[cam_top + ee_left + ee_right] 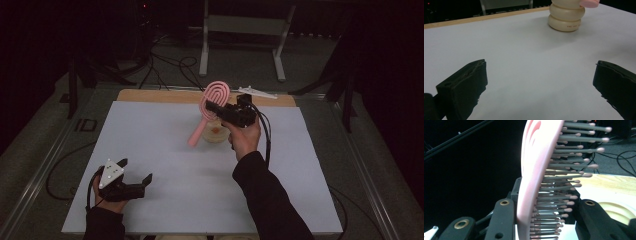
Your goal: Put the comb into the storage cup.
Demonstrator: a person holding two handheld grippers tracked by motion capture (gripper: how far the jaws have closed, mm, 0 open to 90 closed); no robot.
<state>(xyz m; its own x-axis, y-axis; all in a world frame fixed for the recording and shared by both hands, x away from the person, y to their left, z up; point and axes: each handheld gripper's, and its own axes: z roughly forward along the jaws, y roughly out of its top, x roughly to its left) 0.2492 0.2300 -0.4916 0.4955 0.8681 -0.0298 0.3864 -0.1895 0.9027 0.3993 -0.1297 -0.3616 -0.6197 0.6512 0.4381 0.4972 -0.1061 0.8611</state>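
A pink hairbrush [215, 94] with grey bristles hangs tilted above the table, head up and handle slanting down to the left. My right gripper [210, 107] is shut on its head; in the right gripper view the two jaws clamp the brush [534, 170] from both sides, one on the pink back and one on the bristles. Under the brush a cream ribbed round holder [216, 134] stands on the white sheet, and the handle's end hangs by its left rim. My left gripper [136, 170] rests at the front left, open with nothing between its jaws [541, 75]. Ahead of it stands the holder [566, 16].
A white sheet [165, 165] covers the table, with a wooden strip [150, 96] showing along the back edge. A small white plastic part [257, 92] lies at the back right. Behind the table a metal stand [245, 30] and cables sit on the floor.
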